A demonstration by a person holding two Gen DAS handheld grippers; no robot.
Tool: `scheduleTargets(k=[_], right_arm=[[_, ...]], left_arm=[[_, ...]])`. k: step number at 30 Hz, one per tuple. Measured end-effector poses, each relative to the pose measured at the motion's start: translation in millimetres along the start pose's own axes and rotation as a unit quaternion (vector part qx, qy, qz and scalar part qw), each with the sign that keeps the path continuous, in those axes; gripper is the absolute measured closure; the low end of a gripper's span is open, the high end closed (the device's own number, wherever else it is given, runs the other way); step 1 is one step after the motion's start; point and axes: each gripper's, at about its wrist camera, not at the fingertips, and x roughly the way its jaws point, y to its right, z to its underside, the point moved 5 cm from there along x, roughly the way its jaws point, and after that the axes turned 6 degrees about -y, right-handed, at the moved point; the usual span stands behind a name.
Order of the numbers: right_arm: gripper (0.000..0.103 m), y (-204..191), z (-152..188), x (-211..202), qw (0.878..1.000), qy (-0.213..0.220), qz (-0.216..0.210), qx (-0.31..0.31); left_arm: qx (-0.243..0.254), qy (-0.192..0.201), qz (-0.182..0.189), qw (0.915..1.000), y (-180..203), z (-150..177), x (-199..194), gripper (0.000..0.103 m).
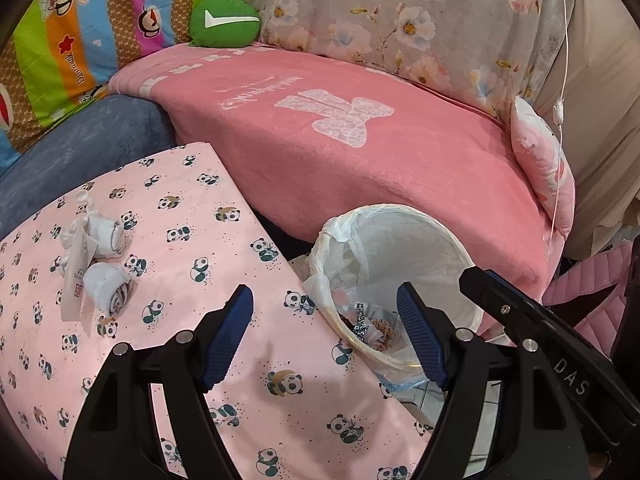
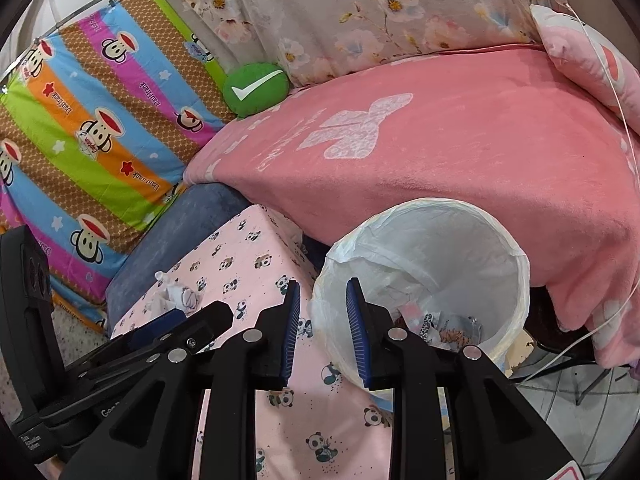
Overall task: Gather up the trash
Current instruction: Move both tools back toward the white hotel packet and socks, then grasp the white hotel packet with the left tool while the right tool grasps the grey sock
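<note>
Crumpled white tissues and a paper tag (image 1: 94, 264) lie on the pink panda-print table (image 1: 208, 240), at its left side; they also show in the right wrist view (image 2: 176, 294). A white bin with a plastic liner (image 1: 400, 248) stands at the table's right edge, with several wrappers (image 1: 374, 322) at its bottom. My left gripper (image 1: 326, 336) is open and empty, over the table edge and the bin rim. My right gripper (image 2: 323, 332) is open and empty beside the bin (image 2: 440, 256), just left of its rim.
A pink blanket (image 1: 360, 152) covers the sofa behind the bin. A green cushion (image 1: 224, 20), a striped cartoon quilt (image 2: 88, 128) and a floral cover (image 1: 400, 12) lie behind. A blue cushion (image 1: 80, 148) borders the table. A white cable (image 2: 624, 128) hangs at right.
</note>
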Motion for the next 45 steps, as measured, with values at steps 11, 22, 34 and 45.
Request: scheduleTargets(k=[11, 22, 34, 45], right_arm=[[0.071, -41.0, 18.3, 3.5, 0.999, -0.017, 0.008, -0.044], [0.063, -90.2, 40.7, 15.2, 0.993, -0.037, 0.021, -0.109], [0.051, -146.9, 69.2, 46.1, 0.984, -0.067, 0.018, -0.162], [0.046, -186.8, 90.9, 93.2, 0.977, -0.100, 0.013, -0.187]], left_arm=[[-0.030, 0.012, -0.039, 0.9987, -44.0, 18.3, -19.6, 0.032], [-0.070, 0.027, -0.101, 0.9920, -101.4, 36.0, -43.2, 0.032], [-0.133, 0.019, -0.148, 0.9798, -177.4, 57.9, -49.8, 0.023], [-0.186, -0.003, -0.176, 0.9667, -245.6, 78.6, -37.4, 0.016]])
